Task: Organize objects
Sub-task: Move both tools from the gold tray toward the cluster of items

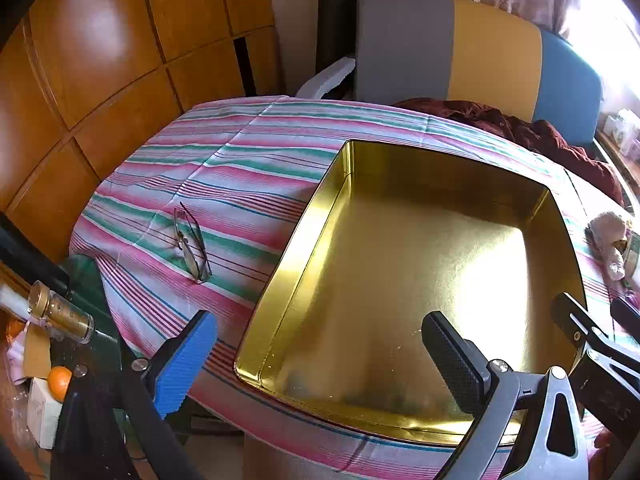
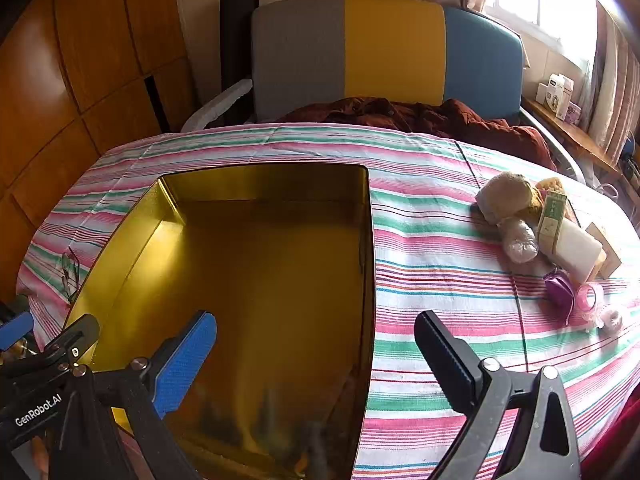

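Note:
An empty gold metal tin (image 1: 400, 280) lies open on the striped tablecloth; it also shows in the right wrist view (image 2: 260, 280). My left gripper (image 1: 316, 352) is open and empty above the tin's near left edge. My right gripper (image 2: 316, 352) is open and empty above the tin's near right edge. A pair of glasses (image 1: 192, 240) lies on the cloth left of the tin. A pile of small items lies right of the tin: a plush toy (image 2: 508, 200), a green box (image 2: 552, 216), a white roll (image 2: 576, 252) and a purple pouch (image 2: 560, 288).
The striped tablecloth (image 2: 440, 280) covers a round table. A grey, yellow and blue chair (image 2: 380, 48) with a dark red garment (image 2: 440, 120) stands behind it. Wooden cabinets (image 1: 100, 80) stand to the left. A bottle (image 1: 60, 312) and an orange (image 1: 60, 380) sit low left.

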Demonstrator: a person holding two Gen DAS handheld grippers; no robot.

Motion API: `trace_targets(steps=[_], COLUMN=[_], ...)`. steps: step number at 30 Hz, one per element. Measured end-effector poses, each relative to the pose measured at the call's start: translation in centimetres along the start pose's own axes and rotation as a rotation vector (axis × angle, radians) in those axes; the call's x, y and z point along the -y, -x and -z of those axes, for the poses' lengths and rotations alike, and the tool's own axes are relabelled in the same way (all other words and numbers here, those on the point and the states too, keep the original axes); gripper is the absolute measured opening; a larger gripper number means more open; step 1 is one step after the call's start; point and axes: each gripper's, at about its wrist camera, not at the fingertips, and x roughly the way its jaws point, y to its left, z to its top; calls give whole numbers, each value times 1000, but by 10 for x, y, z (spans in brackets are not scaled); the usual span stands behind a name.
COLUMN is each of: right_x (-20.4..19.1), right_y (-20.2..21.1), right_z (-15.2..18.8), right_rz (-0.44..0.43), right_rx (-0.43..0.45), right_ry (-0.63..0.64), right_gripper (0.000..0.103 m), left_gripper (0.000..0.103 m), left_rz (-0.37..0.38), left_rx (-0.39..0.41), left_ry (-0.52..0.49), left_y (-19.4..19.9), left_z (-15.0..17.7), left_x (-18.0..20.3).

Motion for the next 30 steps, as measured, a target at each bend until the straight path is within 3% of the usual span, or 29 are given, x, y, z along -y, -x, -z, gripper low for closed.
trace_targets(steps=[30], right_x=[6], right_y=[7], right_z=[2], right_rz=[-2], right_rx=[6], right_ry=[-13], right_gripper=[101], left_gripper=[103], left_rz=[-42], left_rx=[-11], left_ry=[1], left_y=[3], left_z=[2], left_x=[2])
